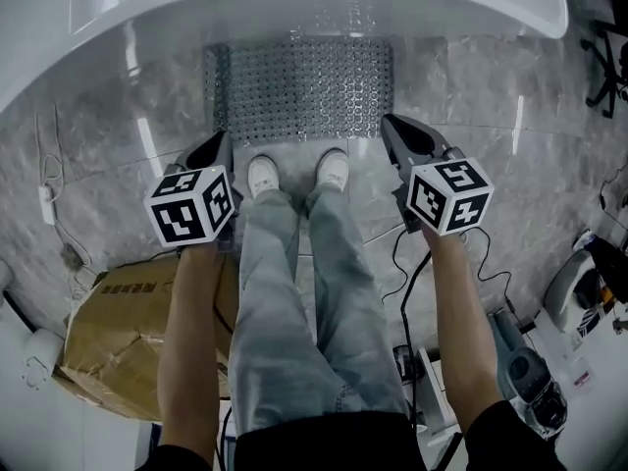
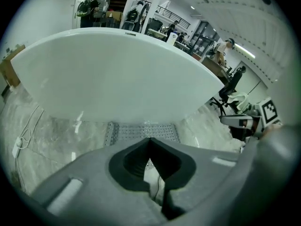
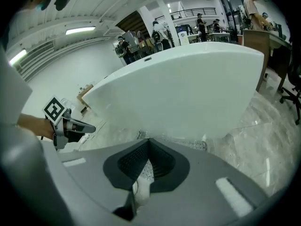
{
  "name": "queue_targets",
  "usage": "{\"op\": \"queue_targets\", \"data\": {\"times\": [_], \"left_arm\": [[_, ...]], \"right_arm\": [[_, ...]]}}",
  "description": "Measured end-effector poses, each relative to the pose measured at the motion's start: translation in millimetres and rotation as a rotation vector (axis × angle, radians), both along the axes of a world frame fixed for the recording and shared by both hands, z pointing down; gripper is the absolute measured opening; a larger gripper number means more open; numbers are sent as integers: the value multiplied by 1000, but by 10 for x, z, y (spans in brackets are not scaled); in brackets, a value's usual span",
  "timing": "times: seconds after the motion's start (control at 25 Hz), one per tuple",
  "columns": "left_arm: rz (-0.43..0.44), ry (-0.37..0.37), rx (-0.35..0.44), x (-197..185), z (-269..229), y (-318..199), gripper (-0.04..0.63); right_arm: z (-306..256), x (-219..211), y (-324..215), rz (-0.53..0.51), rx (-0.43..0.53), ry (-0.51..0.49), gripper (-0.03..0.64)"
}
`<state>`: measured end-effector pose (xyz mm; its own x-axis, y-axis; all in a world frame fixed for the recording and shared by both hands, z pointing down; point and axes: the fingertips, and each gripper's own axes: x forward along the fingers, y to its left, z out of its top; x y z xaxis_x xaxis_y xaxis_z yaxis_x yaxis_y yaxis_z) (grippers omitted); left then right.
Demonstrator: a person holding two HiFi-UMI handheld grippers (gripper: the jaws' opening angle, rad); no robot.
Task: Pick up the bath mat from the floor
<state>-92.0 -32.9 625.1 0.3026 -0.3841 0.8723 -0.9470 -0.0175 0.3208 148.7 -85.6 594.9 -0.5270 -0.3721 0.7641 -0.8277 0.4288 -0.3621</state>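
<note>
Both tongs were held above the floor, one on each side of the person's legs, pointing toward the white glossy bathtub.

Left tongs: jaws fully together, tips meeting, nothing gripped. Only floor and mat showed through the hollow behind the tips in the left gripper view.

Right tongs: jaws likewise pressed together and empty.

The grey rectangular studded rubber bath mat lay flat on the grey marble-tile floor. Its far edge was against the base of the bathtub. Neither pair of tongs touched it. The left tips hovered over its near left corner and the right tips over its near right corner.

The person's white shoes stood at the mat's near edge, between the two tongs.

A brown crumpled cardboard box sat on the floor to the person's left. Black cables trailed across the tiles on the right.
</note>
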Motion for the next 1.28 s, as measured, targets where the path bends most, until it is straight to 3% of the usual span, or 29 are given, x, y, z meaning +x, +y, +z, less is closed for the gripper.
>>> {"op": "queue_targets", "data": {"times": [0.56, 1.28], "left_arm": [[-57, -6, -111, -20, 1308, 74, 0], [2, -40, -188, -185, 2668, 136, 0]], "right_arm": [[1422, 92, 106, -46, -118, 20, 8], [2730, 249, 47, -9, -205, 63, 8]]}}
